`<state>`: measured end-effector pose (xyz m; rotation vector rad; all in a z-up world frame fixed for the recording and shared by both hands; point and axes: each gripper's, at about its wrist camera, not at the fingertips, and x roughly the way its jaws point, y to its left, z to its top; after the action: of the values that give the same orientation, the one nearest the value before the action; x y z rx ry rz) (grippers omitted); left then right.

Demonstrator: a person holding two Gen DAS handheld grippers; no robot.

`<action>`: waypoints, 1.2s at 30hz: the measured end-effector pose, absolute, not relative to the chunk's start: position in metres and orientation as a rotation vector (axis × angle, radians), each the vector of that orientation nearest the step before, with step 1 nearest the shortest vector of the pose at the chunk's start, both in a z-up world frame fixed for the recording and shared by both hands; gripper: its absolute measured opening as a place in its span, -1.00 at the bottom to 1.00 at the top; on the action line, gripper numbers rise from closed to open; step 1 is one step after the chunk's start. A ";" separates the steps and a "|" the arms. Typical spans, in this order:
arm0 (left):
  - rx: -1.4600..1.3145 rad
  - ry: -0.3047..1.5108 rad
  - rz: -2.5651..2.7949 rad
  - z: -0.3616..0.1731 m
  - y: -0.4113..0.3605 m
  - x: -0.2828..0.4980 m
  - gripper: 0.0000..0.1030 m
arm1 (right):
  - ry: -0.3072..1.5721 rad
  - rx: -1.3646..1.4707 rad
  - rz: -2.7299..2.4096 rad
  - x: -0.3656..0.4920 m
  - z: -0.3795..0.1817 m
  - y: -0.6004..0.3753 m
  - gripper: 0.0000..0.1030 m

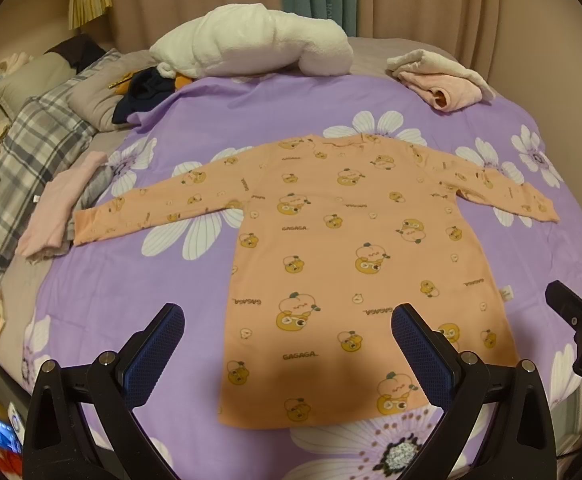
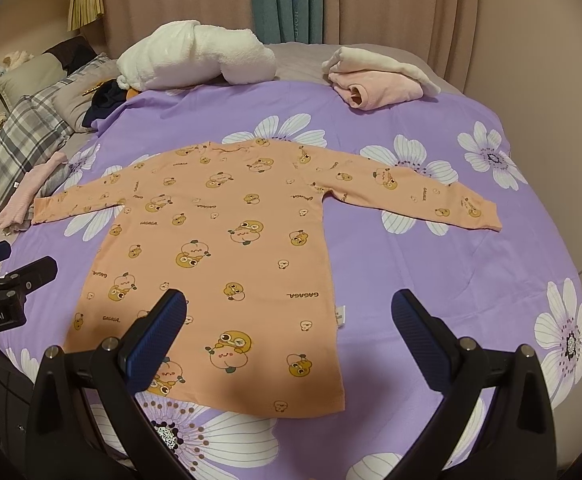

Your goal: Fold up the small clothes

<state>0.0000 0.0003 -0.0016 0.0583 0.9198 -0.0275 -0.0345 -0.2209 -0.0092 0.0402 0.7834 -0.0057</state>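
An orange long-sleeved child's top with cartoon prints lies flat on the purple flowered sheet, both sleeves spread out sideways, neck away from me. My left gripper hovers open above the hem's left half, nothing between its fingers. In the right wrist view the same top lies spread, and my right gripper stands open over the hem's right side, holding nothing. The right gripper's tip shows at the edge of the left wrist view; the left gripper's tip shows at the left of the right wrist view.
A rolled white blanket and a folded pink garment lie at the far end of the bed. Small pink and grey clothes sit by the left sleeve cuff. A plaid cloth, pillows and dark clothing crowd the left side.
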 end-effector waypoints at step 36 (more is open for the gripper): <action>-0.303 1.088 -0.180 -0.074 0.022 0.032 0.98 | 0.895 0.602 0.065 -0.004 -0.086 -0.315 1.00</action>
<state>0.0321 0.0217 -0.0743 -0.3033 1.0884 -0.1800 -0.0041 -0.3152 -0.0860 0.6024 0.8952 0.0653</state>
